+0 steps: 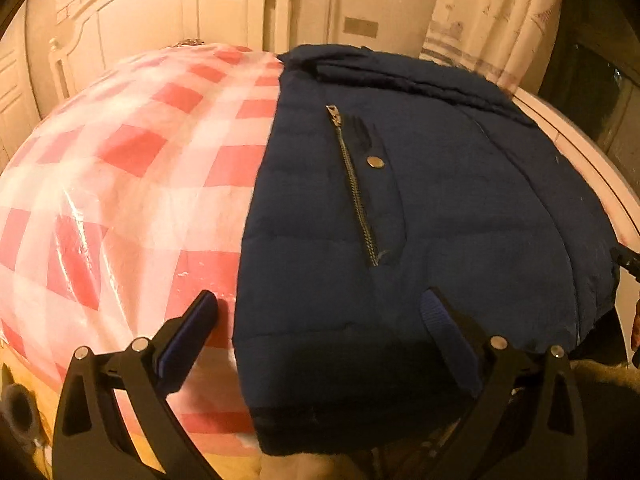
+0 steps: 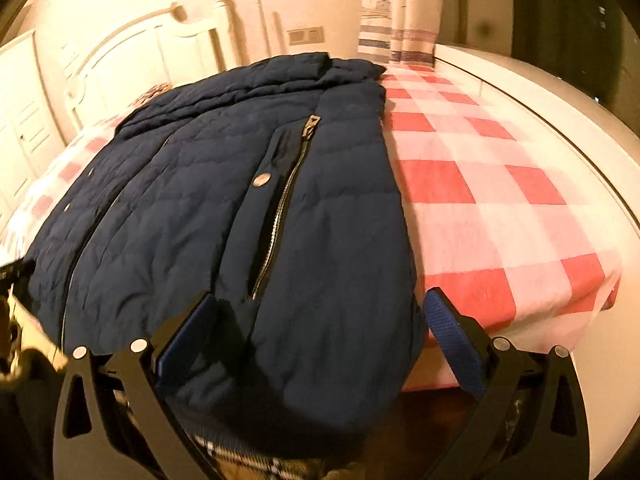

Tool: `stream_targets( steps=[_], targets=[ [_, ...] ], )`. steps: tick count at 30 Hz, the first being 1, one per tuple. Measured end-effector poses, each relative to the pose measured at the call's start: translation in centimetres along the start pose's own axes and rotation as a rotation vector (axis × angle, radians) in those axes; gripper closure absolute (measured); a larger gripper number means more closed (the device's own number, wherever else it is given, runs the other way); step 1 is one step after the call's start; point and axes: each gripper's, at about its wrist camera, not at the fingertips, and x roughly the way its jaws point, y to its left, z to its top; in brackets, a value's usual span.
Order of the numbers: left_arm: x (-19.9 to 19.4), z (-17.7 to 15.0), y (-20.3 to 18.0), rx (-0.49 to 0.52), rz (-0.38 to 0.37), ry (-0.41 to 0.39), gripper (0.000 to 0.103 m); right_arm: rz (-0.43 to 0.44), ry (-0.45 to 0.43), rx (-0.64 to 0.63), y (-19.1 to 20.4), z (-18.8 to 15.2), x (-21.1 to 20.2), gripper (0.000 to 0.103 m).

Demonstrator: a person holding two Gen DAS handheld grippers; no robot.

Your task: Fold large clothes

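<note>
A navy quilted jacket (image 1: 420,208) lies flat on a bed with a red and white checked sheet (image 1: 120,168), zip pocket and snap button facing up. My left gripper (image 1: 320,300) hangs open over the jacket's near left hem corner, one finger over the sheet and one over the fabric. In the right wrist view the same jacket (image 2: 224,216) spreads left of centre. My right gripper (image 2: 320,300) is open above the jacket's near right hem corner, holding nothing. The jacket's hem hangs slightly over the bed's near edge.
A white headboard (image 1: 168,12) stands at the far end of the bed. A patterned curtain (image 1: 492,20) hangs at the back right. A white bed frame edge (image 2: 560,128) runs along the right side. A plaid cloth (image 2: 248,460) shows below the jacket's hem.
</note>
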Motion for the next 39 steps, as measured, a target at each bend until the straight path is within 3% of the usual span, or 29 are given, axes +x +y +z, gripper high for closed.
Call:
stream_targets(
  steps=[5,10,11,12,13,14,15,16,18,20,22,23,24,29,31,32,33,36,39],
  targets=[
    [-0.4,-0.6,-0.1,0.009,-0.021,-0.016,0.003,0.115,-0.026,0.086,-1.7,-3.0,-1.7,0.005],
    [-0.4,-0.7,-0.2,0.003,-0.024,-0.021,0.003,0.196,0.01,0.19,-3.9,-5.4,-0.2,0.006],
    [-0.4,-0.7,-0.3,0.01,-0.023,-0.018,0.003,0.214,0.011,0.205,-4.0,-5.3,0.1,0.008],
    [-0.4,-0.8,-0.3,0.022,-0.022,-0.014,0.007,0.24,0.015,0.217,-4.1,-5.1,0.4,0.017],
    [-0.7,-0.8,-0.4,0.032,-0.033,-0.014,0.012,0.271,0.022,0.218,-3.8,-4.8,0.6,0.028],
    [-0.9,-0.9,-0.5,0.041,-0.057,-0.016,0.032,0.292,0.031,0.195,-3.2,-4.6,0.6,0.035],
    [-1.3,-1.0,-0.7,0.048,-0.085,-0.02,0.052,0.277,0.018,0.148,-2.5,-4.4,0.2,0.049],
    [-2.0,-1.0,-0.9,0.059,-0.065,-0.038,0.064,0.281,0.003,0.119,-2.1,-4.4,-0.3,0.056],
    [-2.5,-1.0,-1.0,0.067,-0.053,-0.05,0.077,0.29,-0.057,0.079,-1.3,-4.0,-1.9,0.068],
    [-2.3,-0.8,-0.3,0.033,-0.082,-0.044,0.075,0.287,-0.112,0.052,-0.6,-3.4,-3.1,0.069],
    [-1.8,-0.8,0.6,-0.022,-0.106,-0.028,0.067,0.276,-0.119,0.041,-0.3,-2.8,-3.2,0.068],
    [-1.6,-0.8,0.8,-0.031,-0.101,-0.025,0.055,0.264,-0.109,0.039,-0.2,-2.5,-2.9,0.068],
    [-1.5,-0.9,0.9,-0.036,-0.095,-0.027,0.049,0.265,-0.107,0.04,-0.2,-2.3,-2.6,0.068],
    [-1.1,-0.9,-0.5,0.023,-0.014,-0.034,0.046,0.247,-0.124,0.037,-0.2,-2.0,-2.4,0.067],
    [-1.1,-0.9,-0.4,0.033,-0.011,-0.029,0.053,0.217,-0.131,0.003,0.1,-2.5,-2.6,0.068],
    [-1.2,-0.8,-0.3,0.043,-0.048,-0.022,0.072,0.185,-0.133,-0.027,0.6,-2.7,-2.8,0.07],
    [-1.4,-0.7,-0.2,0.034,-0.075,-0.019,0.08,0.164,-0.137,-0.047,1.0,-2.8,-2.9,0.073],
    [-2.3,-0.4,0.1,-0.014,-0.151,-0.033,0.088,0.16,-0.168,-0.057,1.1,-3.1,-3.5,0.079],
    [-5.3,0.4,1.0,-0.089,-0.297,-0.108,0.09,0.214,-0.242,-0.012,0.3,-2.9,-5.4,0.081]
  ],
)
